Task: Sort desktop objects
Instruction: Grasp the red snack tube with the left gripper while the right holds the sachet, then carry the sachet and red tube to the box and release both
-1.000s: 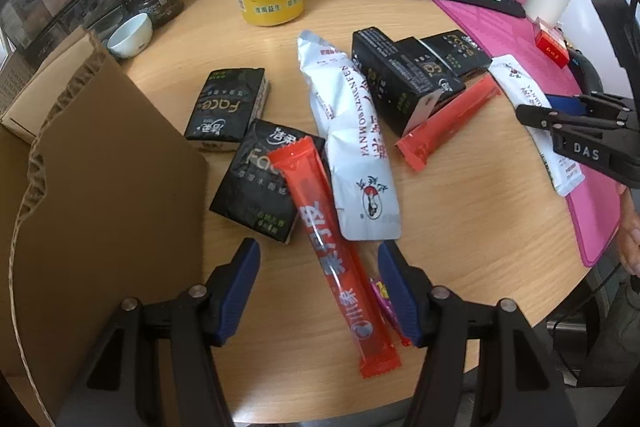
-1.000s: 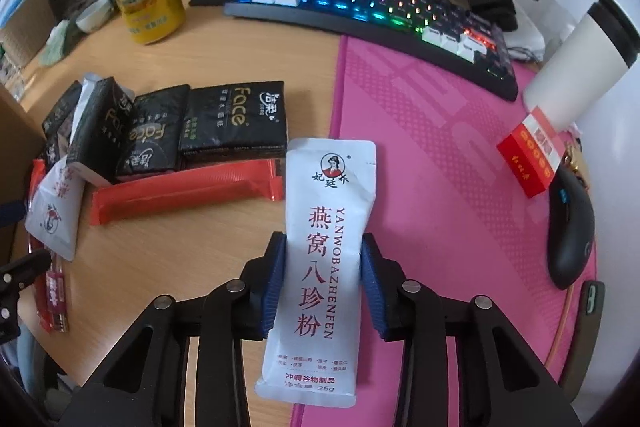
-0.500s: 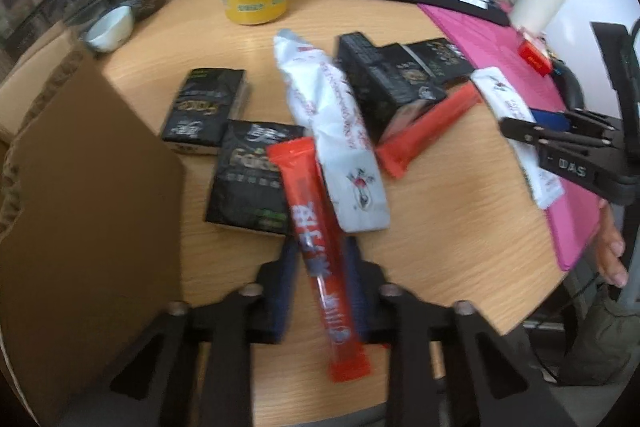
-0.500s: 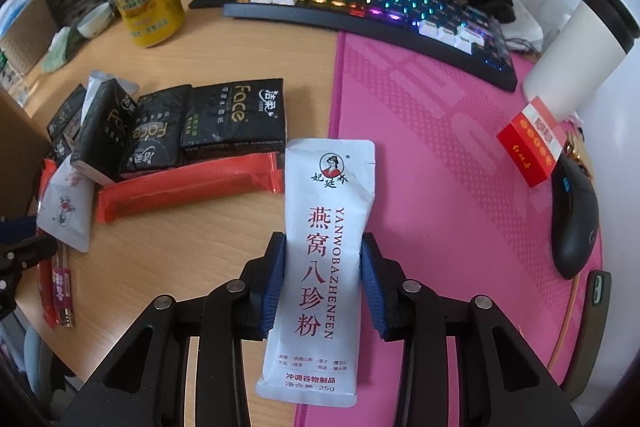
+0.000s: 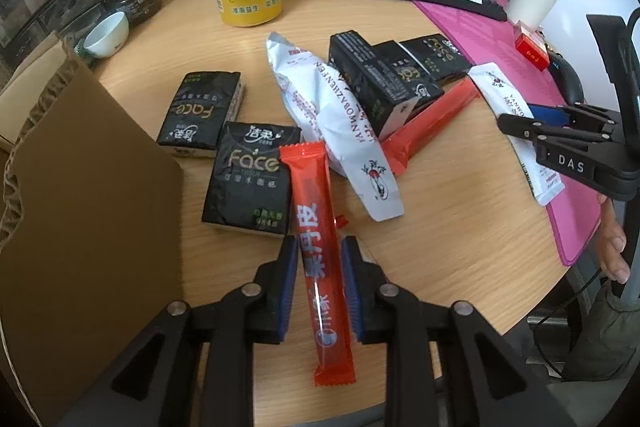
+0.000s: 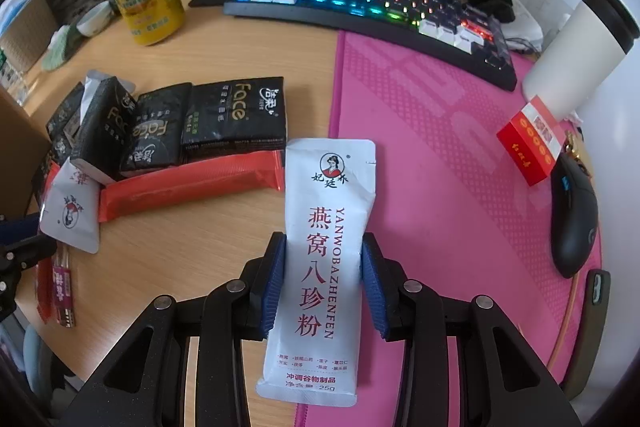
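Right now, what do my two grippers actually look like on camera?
Both are matt black two-finger frames with triangular cut-outs and silver pivot bolts. Each finger carries a ribbed blue pad. The left gripper and right gripper look alike from their own cameras. Seen side-on from the left wrist, the right one bears a white "DAS" label and thin black linkage bars. A bare hand shows below it; no sleeve visible.

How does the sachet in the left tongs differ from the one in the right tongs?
The red sachet in the left tongs is narrow and stick-shaped; the white sachet in the right tongs is wider and flat. The red one bears white print, the white one red characters. Both lie lengthwise between the blue pads, gripped at mid-length.
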The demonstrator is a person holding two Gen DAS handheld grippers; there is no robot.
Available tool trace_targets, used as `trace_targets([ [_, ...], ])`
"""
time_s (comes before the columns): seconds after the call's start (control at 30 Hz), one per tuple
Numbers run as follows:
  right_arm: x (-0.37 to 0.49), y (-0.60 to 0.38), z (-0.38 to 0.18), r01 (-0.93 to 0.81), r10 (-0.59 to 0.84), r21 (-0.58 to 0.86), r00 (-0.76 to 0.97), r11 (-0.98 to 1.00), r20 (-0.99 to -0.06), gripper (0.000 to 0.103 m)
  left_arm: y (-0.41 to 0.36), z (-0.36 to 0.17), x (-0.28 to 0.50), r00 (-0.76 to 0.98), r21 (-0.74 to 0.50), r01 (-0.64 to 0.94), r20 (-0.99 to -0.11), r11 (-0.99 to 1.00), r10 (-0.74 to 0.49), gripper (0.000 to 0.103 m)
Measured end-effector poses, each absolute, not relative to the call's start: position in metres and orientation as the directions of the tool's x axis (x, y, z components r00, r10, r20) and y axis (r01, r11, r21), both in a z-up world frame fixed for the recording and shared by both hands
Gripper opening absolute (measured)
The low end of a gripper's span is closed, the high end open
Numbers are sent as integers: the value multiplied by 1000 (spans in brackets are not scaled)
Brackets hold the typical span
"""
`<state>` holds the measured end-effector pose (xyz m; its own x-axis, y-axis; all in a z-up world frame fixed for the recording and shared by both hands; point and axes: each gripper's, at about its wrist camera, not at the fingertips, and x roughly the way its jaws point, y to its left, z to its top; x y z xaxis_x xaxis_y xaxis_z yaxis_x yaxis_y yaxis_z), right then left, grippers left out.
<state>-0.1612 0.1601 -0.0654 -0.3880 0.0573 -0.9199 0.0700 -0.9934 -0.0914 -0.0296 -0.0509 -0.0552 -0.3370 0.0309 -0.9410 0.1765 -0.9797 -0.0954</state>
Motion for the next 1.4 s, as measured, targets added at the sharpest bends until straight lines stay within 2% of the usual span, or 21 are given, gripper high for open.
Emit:
trace_targets([
  [0.07, -160, 159, -65, 70, 63, -98, -390, -993, -919, 38, -53, -56, -31, -341, -105, 181, -939, -978, 38, 24],
  [0.23, -157, 160, -63, 80, 52, -89, -386, -993, -921, 35, -50, -54, -32, -337, -75, 176, -941, -982, 12, 17],
  [0.83, -117, 153, -35, 121, -30, -22, -408, -992, -912, 31, -38, -23, -14, -400, -81, 150, -916, -985, 15, 15],
  [1.13, -114, 152, -37, 127, -40, -13, -405, -992, -914, 31, -38, -50, -21, -339, -87, 162, -940, -983, 27, 15],
  [1.4, -119, 147, -44, 139, -50, -5, -390, -990, -919, 31, -41, -53, -20, -339, -88, 162, -940, -983, 28, 16],
])
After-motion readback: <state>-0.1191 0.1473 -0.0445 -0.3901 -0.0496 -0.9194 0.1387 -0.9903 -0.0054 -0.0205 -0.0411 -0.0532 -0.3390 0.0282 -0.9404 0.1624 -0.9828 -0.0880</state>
